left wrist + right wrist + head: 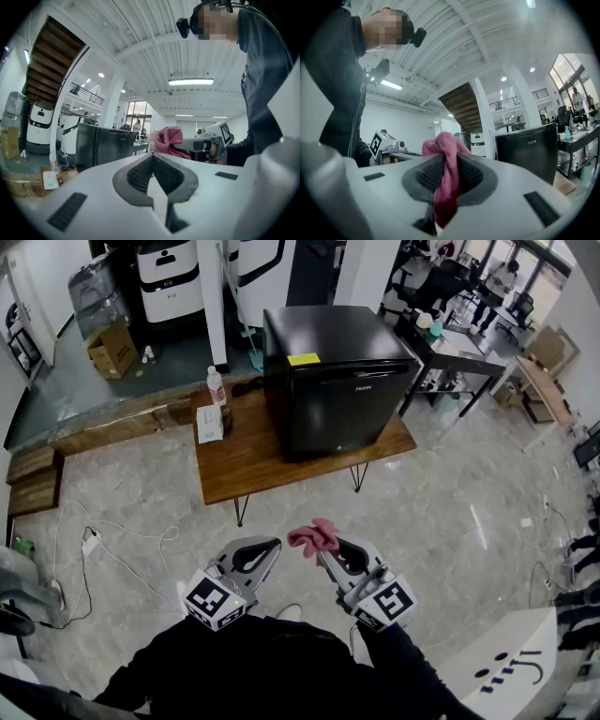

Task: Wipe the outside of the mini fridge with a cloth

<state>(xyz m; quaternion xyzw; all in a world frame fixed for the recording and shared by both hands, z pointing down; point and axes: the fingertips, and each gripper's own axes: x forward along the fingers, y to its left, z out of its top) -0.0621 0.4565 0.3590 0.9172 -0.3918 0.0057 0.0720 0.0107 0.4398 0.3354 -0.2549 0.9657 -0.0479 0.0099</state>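
Between the jaws of the right hand-held gripper (pixel 447 171) a pink cloth (pixel 446 150) is clenched. Its bunched top stands above the pads and a tail hangs down behind them. Just beside it, the left hand-held gripper (pixel 152 161) has its jaws pressed together with nothing in them. From that gripper's view the cloth shows off to the right, apart from its tips. Both are held low in front of the person's dark-sleeved body, tips pointing forward and slightly toward each other, over a pale stone-patterned floor (pixel 450 512). Well ahead of them stands a low wooden worktop (pixel 253 465) on thin black legs. The black mini fridge (pixel 333 381) sits on its right part, door shut and facing the person, with a yellow sticker (pixel 303 359) on its top near the front edge. The cloth is well apart from the fridge and touches none of it. Left of the fridge on the worktop stand a clear water bottle (pixel 217 387) and a small white carton (pixel 210 423). White cables (pixel 127 533) trail over the floor at the left.
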